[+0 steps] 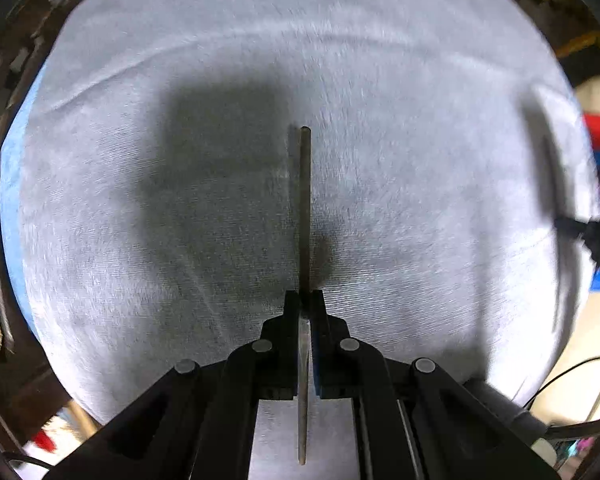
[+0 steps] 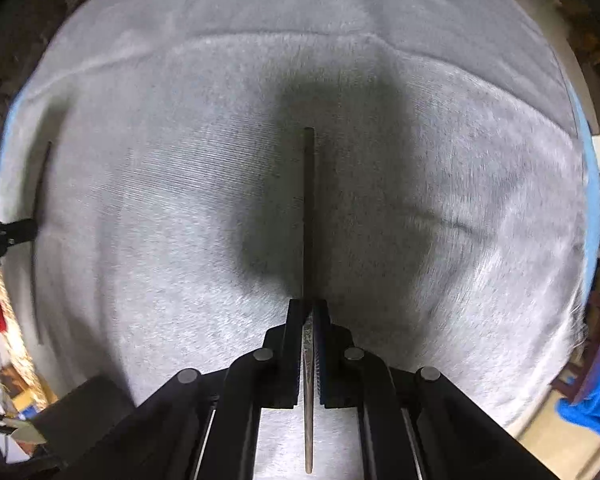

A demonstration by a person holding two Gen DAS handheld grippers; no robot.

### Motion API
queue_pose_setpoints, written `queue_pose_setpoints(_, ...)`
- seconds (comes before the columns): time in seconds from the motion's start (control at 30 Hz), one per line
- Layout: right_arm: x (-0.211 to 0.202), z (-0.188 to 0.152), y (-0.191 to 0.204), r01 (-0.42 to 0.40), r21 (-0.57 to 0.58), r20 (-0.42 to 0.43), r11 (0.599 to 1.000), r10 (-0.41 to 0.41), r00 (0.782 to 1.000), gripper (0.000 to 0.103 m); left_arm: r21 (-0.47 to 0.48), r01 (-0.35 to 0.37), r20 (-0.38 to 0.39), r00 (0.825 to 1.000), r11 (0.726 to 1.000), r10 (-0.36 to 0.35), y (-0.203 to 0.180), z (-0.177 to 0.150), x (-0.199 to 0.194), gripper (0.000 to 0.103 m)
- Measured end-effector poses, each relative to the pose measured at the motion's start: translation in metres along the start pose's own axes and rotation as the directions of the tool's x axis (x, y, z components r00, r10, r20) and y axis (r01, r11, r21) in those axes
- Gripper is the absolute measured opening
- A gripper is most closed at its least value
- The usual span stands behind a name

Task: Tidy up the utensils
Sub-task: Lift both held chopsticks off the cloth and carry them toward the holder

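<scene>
Grey cloth (image 1: 400, 160) fills nearly the whole left wrist view, creased toward its far edge and blurred by motion. The left gripper (image 1: 304, 300) has its two black fingers pressed together on a thin metal utensil (image 1: 305, 208), seen edge-on so its kind cannot be told. The utensil runs straight ahead from the fingertips above the cloth, its far end dark and rounded, and its near end passes back between the fingers toward the camera. A broad shadow lies on the cloth to the left of the utensil. At the cloth's right edge, well apart from the utensil, the right gripper (image 1: 572, 227) shows as a dark tip with a thin dark streak above it; its state cannot be read from here.

Across the right wrist view, the same cloth (image 2: 480, 300) spreads out, with a blue border showing at its right rim. The right gripper (image 2: 309, 306) is likewise clamped on a second utensil (image 2: 308, 212), a narrow metal strip pointing forward over the cloth, with a patterned handle part caught between the fingers. At the cloth's left edge the left gripper (image 2: 22, 230) appears, holding its own utensil (image 2: 40, 216), which reads as a thin dark line.
</scene>
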State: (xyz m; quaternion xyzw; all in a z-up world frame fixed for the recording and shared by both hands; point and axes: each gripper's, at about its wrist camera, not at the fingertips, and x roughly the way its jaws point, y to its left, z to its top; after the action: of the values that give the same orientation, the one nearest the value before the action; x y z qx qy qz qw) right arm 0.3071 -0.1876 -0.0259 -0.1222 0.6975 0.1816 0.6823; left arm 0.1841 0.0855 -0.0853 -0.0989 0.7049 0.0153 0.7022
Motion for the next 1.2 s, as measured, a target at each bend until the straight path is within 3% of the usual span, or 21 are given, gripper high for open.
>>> queue_pose_setpoints(0.2, -0.041, -0.030, -0.018, -0.149, 0.089, 0.156, 0.985, 0.134, 0.979, 0.006, -0.079, 0.108, 0.172, 0.981, 0.991, -0.093, 0.020, -0.041, -0.028, 0.005)
queue_pose_setpoints(0.3, -0.055, -0.059, -0.025, -0.216, 0.128, 0.247, 0.968, 0.180, 0.952, 0.006, -0.127, 0.136, 0.254, 0.962, 0.983, -0.100, 0.023, -0.072, -0.044, 0.005)
queue_pose_setpoints(0.43, -0.070, -0.099, -0.039, -0.282, 0.169, 0.359, 0.944, 0.208, 0.910, 0.006, -0.159, 0.174, 0.337, 0.935, 0.972, -0.113, 0.033, -0.085, -0.065, 0.005)
queue_pose_setpoints(0.63, -0.049, -0.150, -0.040, -0.350, 0.206, 0.473, 0.914, 0.220, 0.853, 0.006, -0.176, 0.220, 0.431, 0.894, 0.959, -0.126, 0.041, -0.120, -0.094, 0.005)
queue_pose_setpoints(0.8, -0.050, -0.169, -0.031, -0.391, 0.208, 0.555, 0.896, 0.221, 0.802, 0.006, -0.202, 0.267, 0.520, 0.844, 0.942, -0.128, 0.042, -0.144, -0.115, 0.005)
queue_pose_setpoints(1.0, -0.059, -0.193, -0.018, -0.466, 0.203, 0.677, 0.861, 0.220, 0.703, 0.007, -0.247, 0.332, 0.625, 0.773, 0.910, -0.112, 0.052, -0.172, -0.130, 0.005)
queue_pose_setpoints(1.2, -0.089, -0.215, -0.005, -0.492, 0.167, 0.759, 0.854, 0.208, 0.617, 0.007, -0.250, 0.417, 0.718, 0.685, 0.874, -0.122, 0.052, -0.187, -0.147, 0.005)
